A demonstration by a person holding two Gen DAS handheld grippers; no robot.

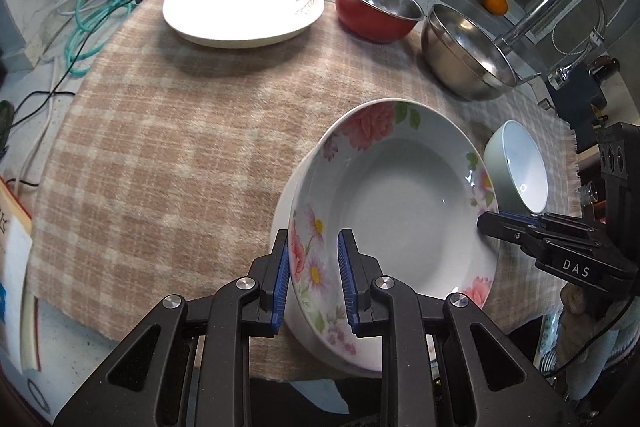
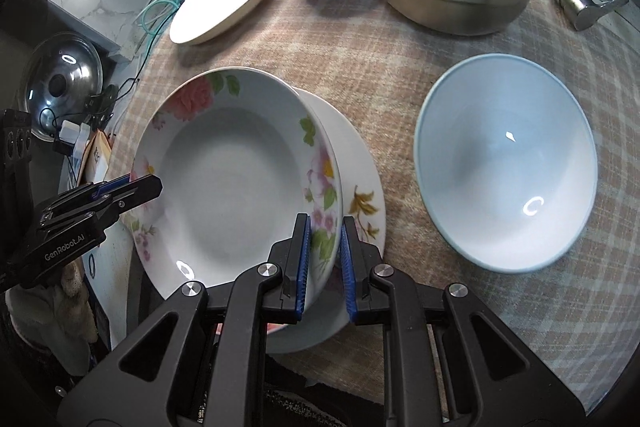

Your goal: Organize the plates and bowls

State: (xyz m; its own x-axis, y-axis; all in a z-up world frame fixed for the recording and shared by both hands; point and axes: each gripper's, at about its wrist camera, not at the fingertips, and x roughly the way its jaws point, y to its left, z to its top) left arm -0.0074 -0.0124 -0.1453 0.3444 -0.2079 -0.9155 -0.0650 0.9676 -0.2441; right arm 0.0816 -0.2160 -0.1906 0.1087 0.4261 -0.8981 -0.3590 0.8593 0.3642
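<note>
While both grippers clench one flowered plate [image 1: 400,195]; plates — three; bowls — three

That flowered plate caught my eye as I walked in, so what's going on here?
A person with a gripper in each hand holds the flowered plate by opposite rims: the left gripper and right gripper are both shut on it. It sits tilted over a white plate on the checked cloth, bowls nearby.
</note>
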